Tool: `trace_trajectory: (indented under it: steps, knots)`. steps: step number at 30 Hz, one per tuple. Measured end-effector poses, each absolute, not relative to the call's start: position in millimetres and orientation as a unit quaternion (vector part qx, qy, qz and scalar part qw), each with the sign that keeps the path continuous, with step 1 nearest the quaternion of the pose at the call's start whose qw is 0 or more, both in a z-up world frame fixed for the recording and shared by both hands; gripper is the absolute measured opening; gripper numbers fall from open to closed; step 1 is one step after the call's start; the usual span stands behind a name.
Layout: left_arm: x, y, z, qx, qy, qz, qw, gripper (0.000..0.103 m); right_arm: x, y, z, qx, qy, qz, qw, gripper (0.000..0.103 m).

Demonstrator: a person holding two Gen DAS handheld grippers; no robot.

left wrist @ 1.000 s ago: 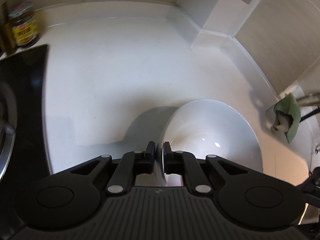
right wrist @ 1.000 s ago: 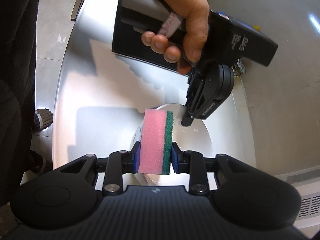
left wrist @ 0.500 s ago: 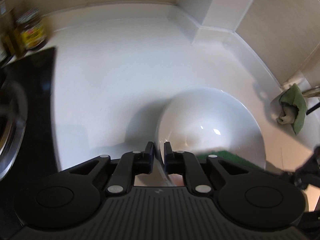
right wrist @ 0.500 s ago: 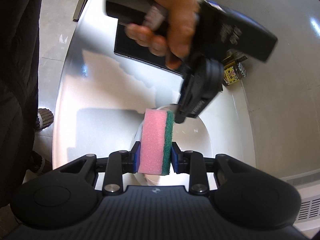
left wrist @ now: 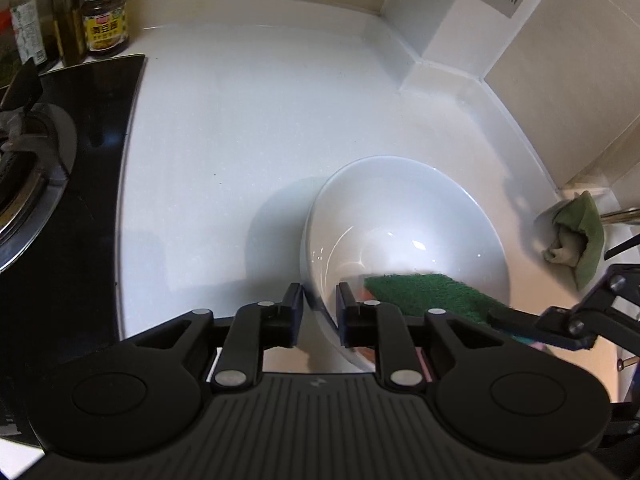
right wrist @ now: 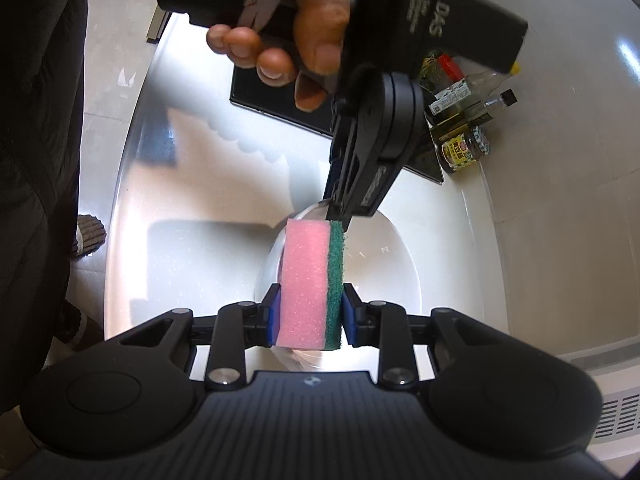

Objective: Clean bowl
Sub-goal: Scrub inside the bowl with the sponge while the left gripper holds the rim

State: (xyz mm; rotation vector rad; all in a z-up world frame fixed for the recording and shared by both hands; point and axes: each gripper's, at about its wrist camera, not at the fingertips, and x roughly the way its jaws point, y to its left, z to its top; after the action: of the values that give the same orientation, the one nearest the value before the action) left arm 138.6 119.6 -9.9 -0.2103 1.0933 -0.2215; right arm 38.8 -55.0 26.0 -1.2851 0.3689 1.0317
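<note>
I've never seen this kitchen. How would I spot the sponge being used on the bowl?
Start at the white countertop beside the black stove. On it sits a white bowl, its rim pinched by the left gripper. The sponge is the block clamped in the right gripper above that bowl: pink foam with a dark green scrubbing layer, the only brightly coloured thing there.

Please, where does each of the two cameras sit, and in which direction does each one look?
Left wrist: sits on the left gripper, looking along its fingers, which pinch the rim of the white bowl, toward the countertop and wall corner.
Right wrist: sits on the right gripper, looking down past the sponge it grips; the person's hand shows above.
Shared: bowl, sponge, jar and countertop.
</note>
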Motion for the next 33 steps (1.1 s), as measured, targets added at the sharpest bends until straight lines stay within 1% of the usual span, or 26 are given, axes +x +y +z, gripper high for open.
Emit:
trace_trajectory:
  steps: [2,5,9,10,11,13,16,18,21,24,26,28,31,33]
  knots:
    - [151.8,116.4,-9.3,-0.081,0.519,-0.114,0.843,0.011,37.8,-54.3,27.8,-0.573,0.159,0.46,0.659,0.026]
    - [171.3,110.6,-8.7,-0.062,0.517,-0.122,0.845,0.006,34.5,-51.8,28.5,-0.584,0.156,0.46,0.651,0.026]
    - [175.8,107.9,-6.2,-0.066,0.521,-0.114,0.844,0.007,36.4,-50.6,27.5,-0.595,0.154,0.454,0.645,0.026]
    - [168.7,110.0,-3.6,-0.07,0.517,-0.109,0.846,0.011,38.5,-49.5,27.9,-0.592,0.156,0.455,0.647,0.026]
    - [160.2,112.7,-1.3,-0.074,0.516,-0.103,0.847,0.019,39.1,-47.9,26.5,-0.591,0.156,0.455,0.648,0.026]
    - [145.1,116.3,2.0,-0.088,0.514,-0.098,0.847,0.023,40.9,-45.3,24.1,-0.588,0.156,0.455,0.65,0.026]
    - [128.6,114.4,2.6,-0.1,0.515,-0.09,0.847,0.023,44.1,-42.0,24.3,-0.587,0.154,0.457,0.65,0.026]
    - [127.7,111.2,0.3,-0.103,0.519,-0.087,0.844,0.022,46.5,-40.3,24.8,-0.588,0.153,0.458,0.648,0.026]
    - [134.5,106.9,-3.6,-0.091,0.522,-0.091,0.843,0.018,50.5,-37.1,24.6,-0.59,0.151,0.461,0.645,0.026]
    - [150.6,107.4,-4.4,-0.078,0.522,-0.111,0.842,0.013,55.2,-35.8,29.1,-0.591,0.151,0.463,0.643,0.026]
    - [165.2,104.5,-4.0,-0.061,0.518,-0.118,0.845,0.007,58.4,-34.2,29.5,-0.597,0.15,0.461,0.639,0.026]
    - [172.4,98.8,-2.5,-0.043,0.517,-0.113,0.848,0.005,58.8,-33.4,30.0,-0.61,0.147,0.455,0.632,0.026]
    - [165.8,95.9,2.6,-0.046,0.515,-0.1,0.85,0.006,50.7,-39.4,25.4,-0.609,0.15,0.452,0.634,0.026]
    - [153.9,98.5,6.3,-0.059,0.513,-0.092,0.851,0.009,52.1,-38.4,24.0,-0.606,0.152,0.452,0.637,0.026]
